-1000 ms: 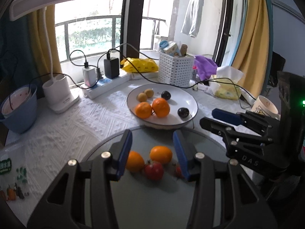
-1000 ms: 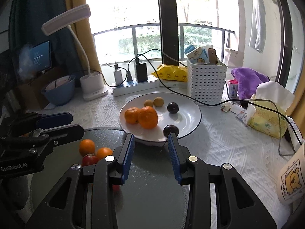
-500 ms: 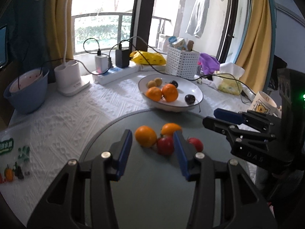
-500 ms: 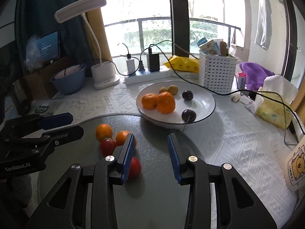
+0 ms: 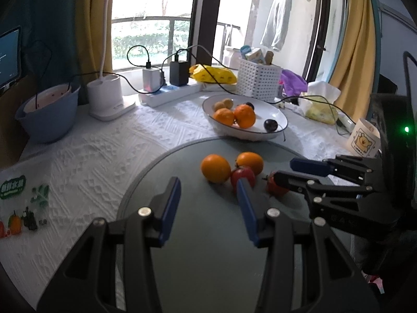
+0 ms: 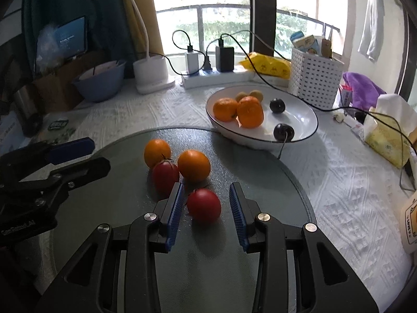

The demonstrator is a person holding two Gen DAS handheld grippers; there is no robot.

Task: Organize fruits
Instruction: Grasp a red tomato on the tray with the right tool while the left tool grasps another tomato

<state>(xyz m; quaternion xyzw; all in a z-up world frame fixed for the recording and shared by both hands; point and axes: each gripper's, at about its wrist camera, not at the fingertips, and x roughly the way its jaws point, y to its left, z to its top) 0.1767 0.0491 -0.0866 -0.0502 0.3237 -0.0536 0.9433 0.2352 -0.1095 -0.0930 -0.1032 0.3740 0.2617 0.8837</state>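
Far left: blue bowl on the white tablecloth, white lamp base next to it, power strip with two chargers behind.

Left gripper: spread wide, nothing between the blue pads, hovering over the round glass mat, pointed just short of the fruit cluster.

On the mat, centre: two oranges, one on the left, one on the right, apart at the top, with a red tomato wedged in front, touching both. Same trio in the left wrist view, tomato partly behind the left gripper's right pad.

Second red tomato sitting alone on the mat, just in front of the cluster, apart from it. Right gripper: fingers parted, straddling this tomato; visible gap on both sides, so not clamped. Contact with the left pad hard to rule out from the right wrist view, probably none.

Right of centre: white plate beyond the mat edge, on the cloth. Inside: two oranges touching, two small yellow-brown fruits behind them, two dark plums apart on the right half. Black cable draped over the plate rim near the front plum.

Far right: white perforated basket, purple cloth, tissue pack, mug at the edge.
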